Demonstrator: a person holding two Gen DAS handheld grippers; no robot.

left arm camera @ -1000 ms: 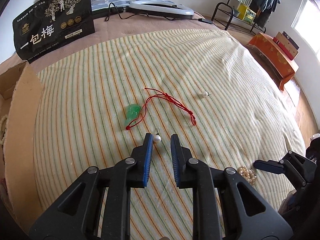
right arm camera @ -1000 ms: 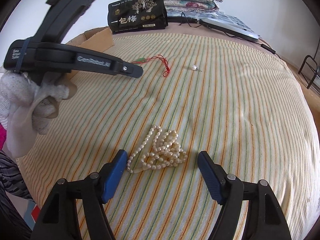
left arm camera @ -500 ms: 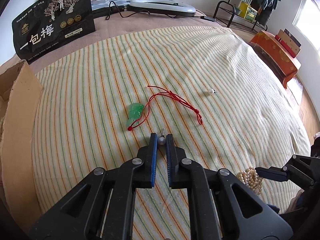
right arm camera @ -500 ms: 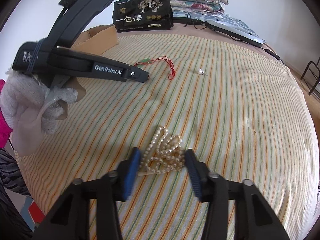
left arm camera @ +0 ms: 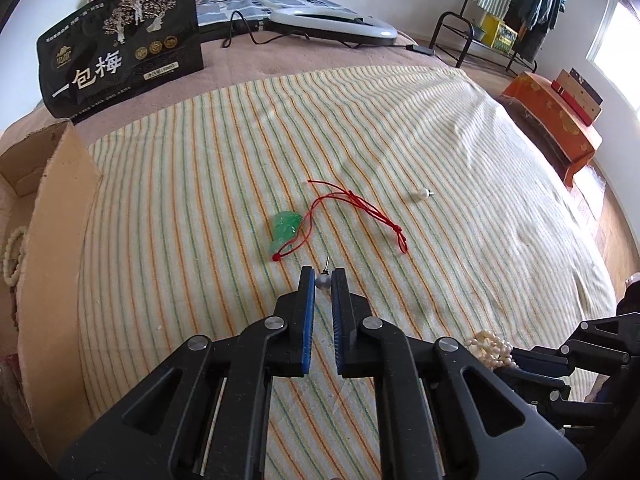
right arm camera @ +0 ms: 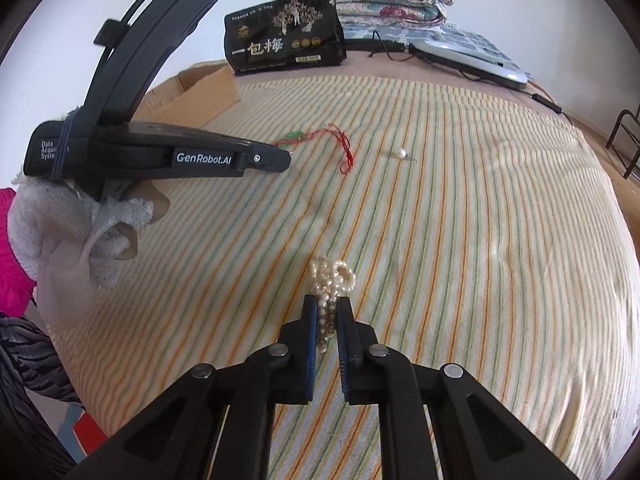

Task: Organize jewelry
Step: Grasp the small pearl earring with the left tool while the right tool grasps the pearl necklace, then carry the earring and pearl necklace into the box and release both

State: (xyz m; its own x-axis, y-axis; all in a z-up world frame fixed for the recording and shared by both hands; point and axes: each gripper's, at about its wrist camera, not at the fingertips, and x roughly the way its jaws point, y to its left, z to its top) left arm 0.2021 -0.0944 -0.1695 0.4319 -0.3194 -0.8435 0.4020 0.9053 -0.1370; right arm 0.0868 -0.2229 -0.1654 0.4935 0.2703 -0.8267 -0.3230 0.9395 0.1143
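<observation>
Pearl earring (left arm camera: 323,281) sits pinched between the blue pads of the left tongs (left arm camera: 322,280), just above the striped bedspread (left arm camera: 460,152), while the right tongs (right arm camera: 328,312) are clamped on the bunched pearl necklace (right arm camera: 331,280). Both picks look made; next, I judge, comes lifting and carrying each to the cardboard box (left arm camera: 56,208) at the left, without dropping the small stud. A jade pendant (left arm camera: 285,227) and second earring (left arm camera: 421,195) remain on the bed.
</observation>
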